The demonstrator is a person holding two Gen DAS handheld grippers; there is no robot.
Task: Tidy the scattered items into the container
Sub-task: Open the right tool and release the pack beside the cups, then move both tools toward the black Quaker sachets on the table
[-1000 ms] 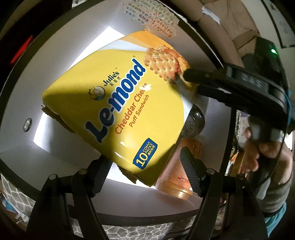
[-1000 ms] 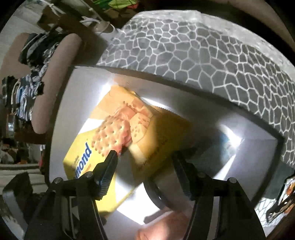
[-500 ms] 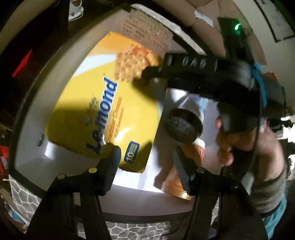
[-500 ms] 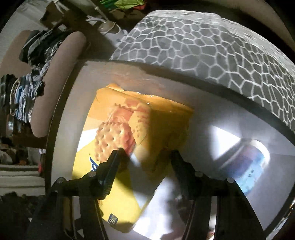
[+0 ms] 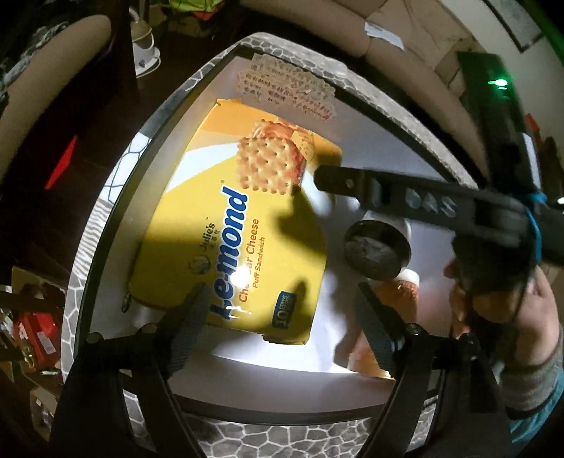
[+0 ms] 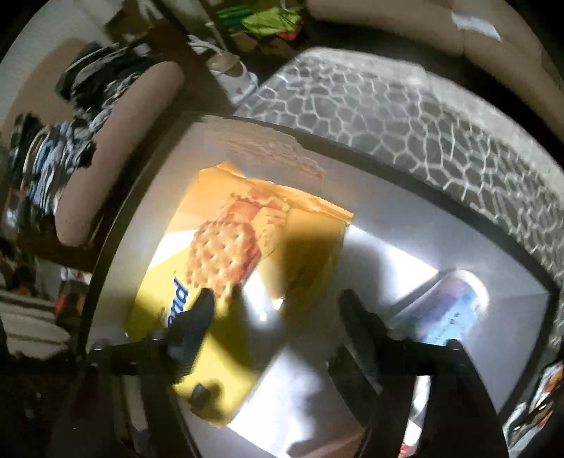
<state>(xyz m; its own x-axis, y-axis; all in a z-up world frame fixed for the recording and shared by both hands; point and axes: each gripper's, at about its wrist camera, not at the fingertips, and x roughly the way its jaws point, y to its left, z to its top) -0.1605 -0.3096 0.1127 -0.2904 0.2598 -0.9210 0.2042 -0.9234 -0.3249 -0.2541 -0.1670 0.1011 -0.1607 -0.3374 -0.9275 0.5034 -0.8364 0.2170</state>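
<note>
Both pairs of jaws stood wide and held nothing, having just been opening with only air between them. The left gripper (image 5: 278, 303) hung above the near end of the cracker pack (image 5: 243, 243), its pads clear of the wrapper. The right gripper (image 6: 278, 306) hung over the same pack (image 6: 243, 282) from the other side, and its long black finger (image 5: 356, 183) showed in the left wrist view, reaching past the pack's far corner without pressing on it.

The pack, yellow with blue lettering and a picture of crackers, lay flat, face up, on the white floor of the bin (image 5: 370, 155). Just beside it stood a jar (image 5: 377, 250) with a dark round top, and against that lay an orange cup (image 5: 394, 306), partly hidden behind the left gripper's right finger. In the right wrist view a bottle (image 6: 454, 303) with a blue label lay at the bin's right end, blurred, well apart from the pack.

A sticker (image 5: 285, 84) with small print was stuck on the bin's far inner wall. The bin's outside (image 6: 405, 116) bore a grey honeycomb pattern with a dark rim. A hand (image 5: 500, 299) in a grey sleeve held the right gripper's handle at the right edge of the left wrist view. Beige cushions (image 5: 405, 28) lay beyond the bin.
</note>
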